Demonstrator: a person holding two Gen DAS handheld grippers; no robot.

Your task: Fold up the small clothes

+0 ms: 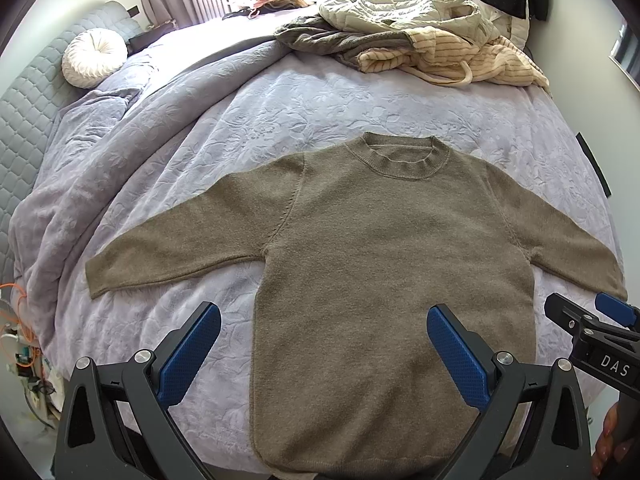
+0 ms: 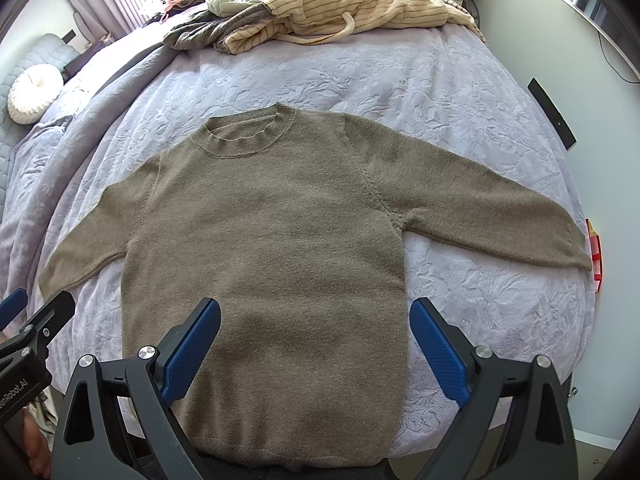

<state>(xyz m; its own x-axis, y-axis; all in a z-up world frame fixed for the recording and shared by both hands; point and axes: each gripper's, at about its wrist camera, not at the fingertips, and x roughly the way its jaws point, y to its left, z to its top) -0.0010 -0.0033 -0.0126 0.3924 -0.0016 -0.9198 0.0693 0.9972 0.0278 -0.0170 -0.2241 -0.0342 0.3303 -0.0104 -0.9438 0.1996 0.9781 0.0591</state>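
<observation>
An olive-brown knit sweater (image 1: 380, 260) lies flat on the lavender bedspread (image 1: 240, 120), collar away from me, both sleeves spread out sideways. My left gripper (image 1: 324, 320) hovers open above the sweater's lower left side, nothing between its blue pads. In the right wrist view the same sweater (image 2: 260, 240) fills the middle. My right gripper (image 2: 316, 316) stands open over its lower right part, holding nothing. The right gripper (image 1: 592, 320) also shows at the right edge of the left wrist view, and the left gripper (image 2: 24, 320) shows at the left edge of the right wrist view.
A heap of other clothes (image 1: 420, 36) lies at the far side of the bed: a quilted cream jacket, a striped cream garment, a grey piece. A round white cushion (image 1: 94, 58) rests by the grey headboard (image 1: 24, 120). The sweater's hem reaches the bed's near edge.
</observation>
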